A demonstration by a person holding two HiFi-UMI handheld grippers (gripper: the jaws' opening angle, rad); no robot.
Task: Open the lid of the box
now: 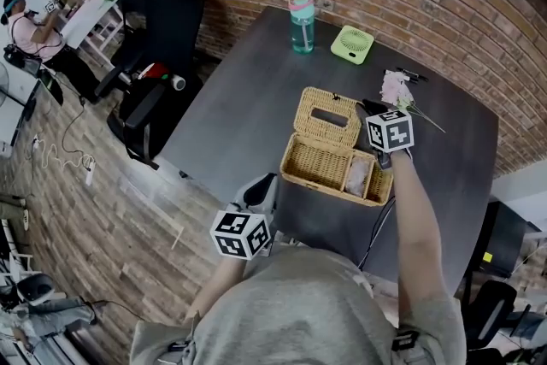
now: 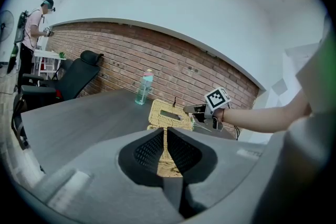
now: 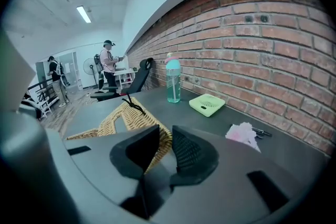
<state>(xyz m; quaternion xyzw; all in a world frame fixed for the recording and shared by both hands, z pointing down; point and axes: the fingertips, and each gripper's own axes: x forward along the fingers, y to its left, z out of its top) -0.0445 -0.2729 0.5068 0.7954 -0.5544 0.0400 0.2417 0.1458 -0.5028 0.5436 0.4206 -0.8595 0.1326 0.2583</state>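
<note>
We log the head view as looking steeply down from above the person's shoulders; the whole table (image 1: 256,98) fits, with the wicker box (image 1: 329,162) at middle distance. The view on the left gripper (image 2: 164,131) sits low at the table's near edge and faces across it toward the brick wall (image 2: 173,68), box close ahead. The view on the right gripper (image 3: 164,139) sits low by the box and faces along the wall, lid (image 3: 138,116) just before the lens. All three share box and bottle (image 1: 301,23). We find the green fan (image 1: 352,44) in head and right views only.
</note>
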